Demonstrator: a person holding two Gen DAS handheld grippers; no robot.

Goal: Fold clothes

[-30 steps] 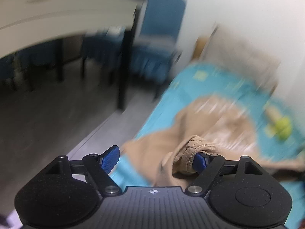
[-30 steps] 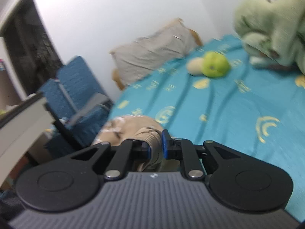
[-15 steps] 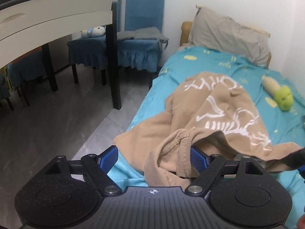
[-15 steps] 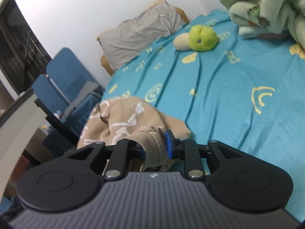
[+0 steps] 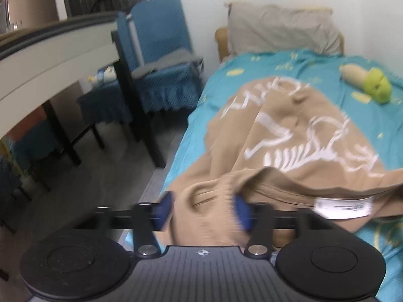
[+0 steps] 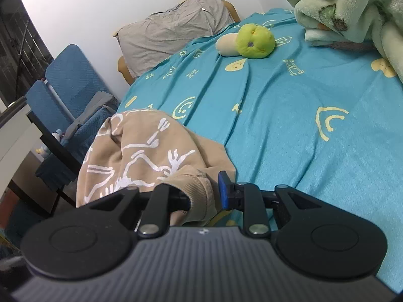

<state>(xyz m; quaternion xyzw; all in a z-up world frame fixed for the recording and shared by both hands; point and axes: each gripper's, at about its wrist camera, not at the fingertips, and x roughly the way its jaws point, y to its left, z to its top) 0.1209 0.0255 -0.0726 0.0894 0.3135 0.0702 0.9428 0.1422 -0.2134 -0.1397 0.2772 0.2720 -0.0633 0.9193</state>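
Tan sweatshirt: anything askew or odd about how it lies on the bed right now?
Yes. The tan sweatshirt lies bunched and rumpled near the edge of the blue bed sheet, its white print creased. Its white label shows at the hem. Each gripper, left and right, has ribbed fabric between its fingers.

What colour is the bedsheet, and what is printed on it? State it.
The bedsheet is turquoise with pale yellow smiley faces and letters, clearest in the right wrist view.
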